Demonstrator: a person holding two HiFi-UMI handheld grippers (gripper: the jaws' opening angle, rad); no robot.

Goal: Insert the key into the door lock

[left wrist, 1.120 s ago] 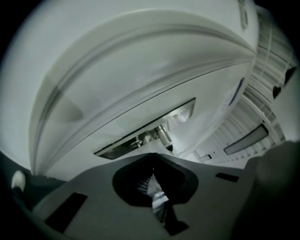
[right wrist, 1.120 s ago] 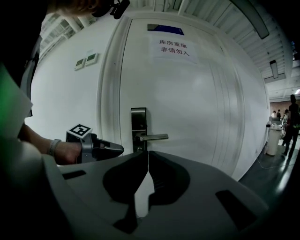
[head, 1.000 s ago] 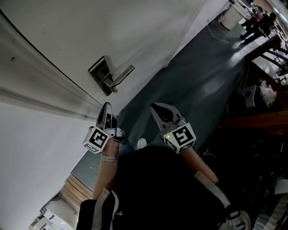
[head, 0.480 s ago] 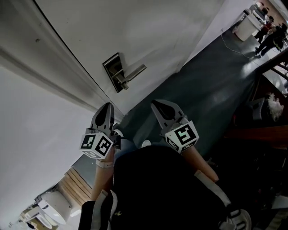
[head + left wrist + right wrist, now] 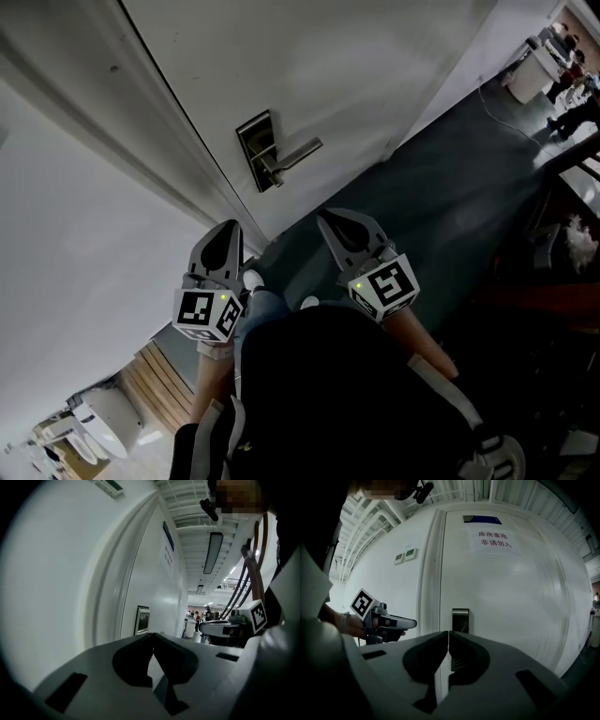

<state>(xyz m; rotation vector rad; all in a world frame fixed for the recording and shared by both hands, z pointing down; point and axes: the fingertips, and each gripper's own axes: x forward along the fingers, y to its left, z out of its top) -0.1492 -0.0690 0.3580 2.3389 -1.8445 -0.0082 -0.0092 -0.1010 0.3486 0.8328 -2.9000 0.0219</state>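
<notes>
From the head view we look steeply down at a white door. Its door lock, a dark upright plate with a lever handle, sits ahead of both tools. Our left gripper and right gripper are side by side below it, both apart from the door, over a dark floor. In the left gripper view we see the jaws pressed together at their tips with nothing between them. The door lock shows just above the tips, and people stand far down the corridor. In the right gripper view the jaws also meet, leaving only a hairline slit, and we make out nothing held in them. The door lock stands straight ahead above the tips, a paper sign hangs high on the door, and the left gripper's marker cube shows at the left. We cannot tell where the key is.
</notes>
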